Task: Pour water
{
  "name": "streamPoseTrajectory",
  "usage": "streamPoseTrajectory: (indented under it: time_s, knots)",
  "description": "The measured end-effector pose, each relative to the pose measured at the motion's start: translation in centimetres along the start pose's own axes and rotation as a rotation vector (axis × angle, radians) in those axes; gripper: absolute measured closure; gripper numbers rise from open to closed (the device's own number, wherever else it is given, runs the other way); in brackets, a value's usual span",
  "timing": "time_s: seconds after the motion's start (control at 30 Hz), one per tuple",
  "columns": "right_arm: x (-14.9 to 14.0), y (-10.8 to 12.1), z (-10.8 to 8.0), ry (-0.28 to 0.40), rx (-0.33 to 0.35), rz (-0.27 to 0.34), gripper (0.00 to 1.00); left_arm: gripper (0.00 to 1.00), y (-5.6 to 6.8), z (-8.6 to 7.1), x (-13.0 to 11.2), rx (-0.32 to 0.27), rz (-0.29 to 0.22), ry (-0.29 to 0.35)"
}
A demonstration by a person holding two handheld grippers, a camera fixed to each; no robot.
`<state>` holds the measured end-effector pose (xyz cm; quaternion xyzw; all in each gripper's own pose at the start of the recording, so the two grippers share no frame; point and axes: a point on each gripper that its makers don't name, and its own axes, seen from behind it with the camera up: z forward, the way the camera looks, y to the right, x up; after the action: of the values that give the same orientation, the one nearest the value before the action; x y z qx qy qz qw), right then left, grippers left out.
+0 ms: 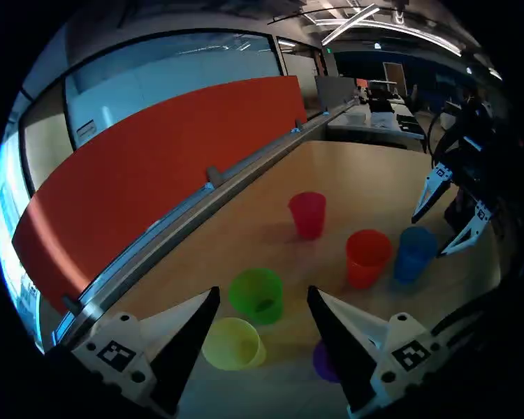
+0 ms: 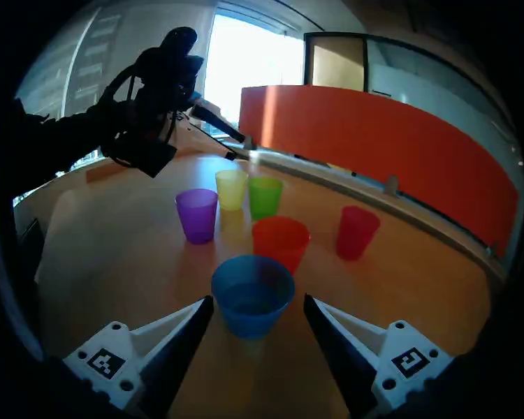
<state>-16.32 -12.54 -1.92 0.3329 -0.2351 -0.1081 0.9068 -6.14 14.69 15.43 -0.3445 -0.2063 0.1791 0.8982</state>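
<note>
Approach is the step in hand, I judge: nothing is gripped yet. Left tongs [image 1: 262, 290] gape wide above the wooden bench [image 1: 374, 167], hovering over a yellow plastic cup [image 1: 233, 343], a green plastic cup [image 1: 256, 295] and a purple plastic cup [image 2: 197, 215], touching none. Right tongs [image 2: 257, 299] stand open too, the blue plastic cup [image 2: 253, 293] between their fingertips, seemingly touching neither; whether it holds water I cannot tell. Next they likely must close on its wall, lift it level and tip it over another cup. Count, left to right in the right gripper view: one purple, one yellow, one blue, one green, one orange plastic cup [image 2: 281, 241], one red plastic cup [image 2: 356, 232]. Six cups, two tongs.
</note>
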Motion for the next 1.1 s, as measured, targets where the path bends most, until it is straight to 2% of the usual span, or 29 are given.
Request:
streamPoseTrajectory:
  time_s: [0.47, 1.0, 1.1]
  knots:
    - [0.1, -0.5, 2.3, 0.009, 0.029, 0.036, 0.0, 0.07, -0.7, 1.1, -0.7, 0.008, -0.004, -0.012]
    - [0.2, -0.6, 3.2, -0.007, 0.047, 0.054, 0.0, 0.07, -1.3, 1.2, -1.0, 0.017, -0.013, -0.011]
    - [0.1, -0.8, 3.3, -0.014, 0.053, 0.059, 0.05, 0.07, -1.3, 1.2, -1.1, 0.016, -0.014, -0.011]
